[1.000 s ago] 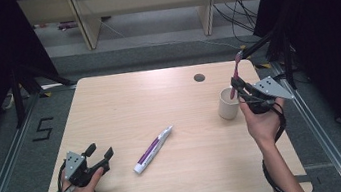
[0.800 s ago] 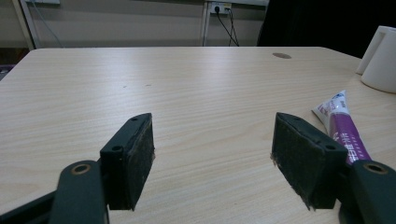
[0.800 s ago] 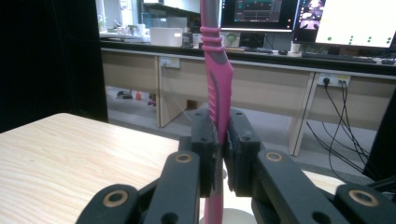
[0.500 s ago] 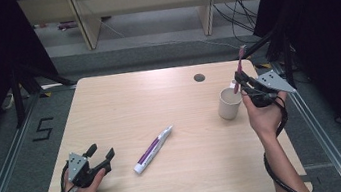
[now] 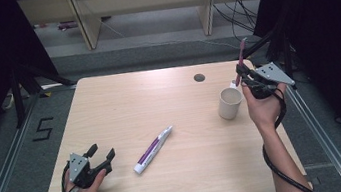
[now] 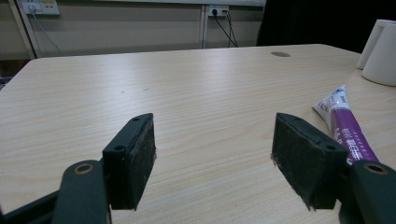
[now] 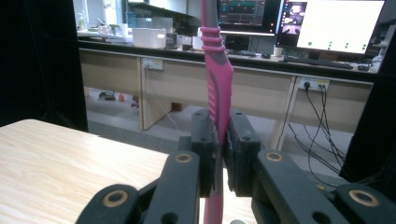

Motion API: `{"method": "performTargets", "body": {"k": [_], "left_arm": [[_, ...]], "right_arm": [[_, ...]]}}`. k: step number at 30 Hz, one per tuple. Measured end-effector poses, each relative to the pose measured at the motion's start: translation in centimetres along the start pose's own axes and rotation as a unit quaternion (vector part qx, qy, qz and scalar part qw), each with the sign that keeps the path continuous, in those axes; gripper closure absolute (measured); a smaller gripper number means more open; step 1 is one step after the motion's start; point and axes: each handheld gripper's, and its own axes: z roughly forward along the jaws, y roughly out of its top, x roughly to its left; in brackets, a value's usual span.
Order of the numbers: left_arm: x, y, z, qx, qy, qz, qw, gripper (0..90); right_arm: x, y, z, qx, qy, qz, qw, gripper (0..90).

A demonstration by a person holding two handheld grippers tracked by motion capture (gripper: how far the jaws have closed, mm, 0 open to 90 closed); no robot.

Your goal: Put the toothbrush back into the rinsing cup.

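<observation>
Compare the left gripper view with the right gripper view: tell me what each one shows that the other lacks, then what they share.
Left gripper view alone: the left gripper with its jaws wide apart and nothing between them, the purple and white toothpaste tube lying on the table, and the white cup at the far right.

Right gripper view alone: the right gripper shut on the upright pink toothbrush, with desks and lit monitors behind.

Both: the light wooden table and a pair of black jaws rising from the bottom.
</observation>
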Motion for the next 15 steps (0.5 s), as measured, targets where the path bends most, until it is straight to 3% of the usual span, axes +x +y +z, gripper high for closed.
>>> {"method": "performTargets", "body": {"k": [15], "left_arm": [[0.0, 0.0, 0.0, 0.000, 0.000, -0.001, 1.0000, 30.1]], "right_arm": [[-0.9, -0.4, 2.2, 0.015, -0.011, -0.002, 0.9998, 83.4]]}}
